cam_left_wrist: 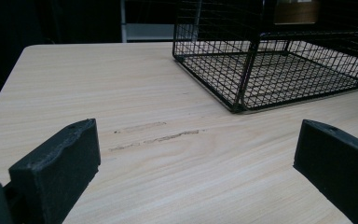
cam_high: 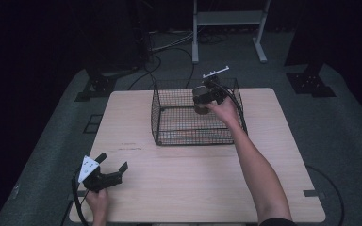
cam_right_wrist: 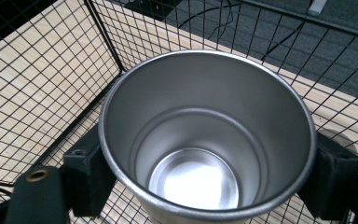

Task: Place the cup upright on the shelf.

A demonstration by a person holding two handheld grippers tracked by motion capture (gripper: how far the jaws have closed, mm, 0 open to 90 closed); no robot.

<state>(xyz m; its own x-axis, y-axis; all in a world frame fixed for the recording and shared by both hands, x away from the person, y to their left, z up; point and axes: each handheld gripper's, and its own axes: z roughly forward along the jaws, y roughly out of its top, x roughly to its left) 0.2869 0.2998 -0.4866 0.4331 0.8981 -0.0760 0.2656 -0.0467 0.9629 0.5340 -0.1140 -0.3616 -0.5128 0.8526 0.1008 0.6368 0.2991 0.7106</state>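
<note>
We cannot see the cup's [cam_right_wrist: 205,140] outside bottom. Our right gripper [cam_right_wrist: 205,177] jaws squeeze both its sides, over the basket [cam_high: 169,117]. Our left gripper [cam_left_wrist: 196,168] jaws stand wide open, holding nothing, near the basket.

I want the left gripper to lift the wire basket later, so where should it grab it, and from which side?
Probably the top rim wire of the wire basket on its left wall, with the left gripper coming from above. The walls are thin upright mesh, so open jaws could straddle the rim there, clear of the right gripper holding the metal cup.
</note>
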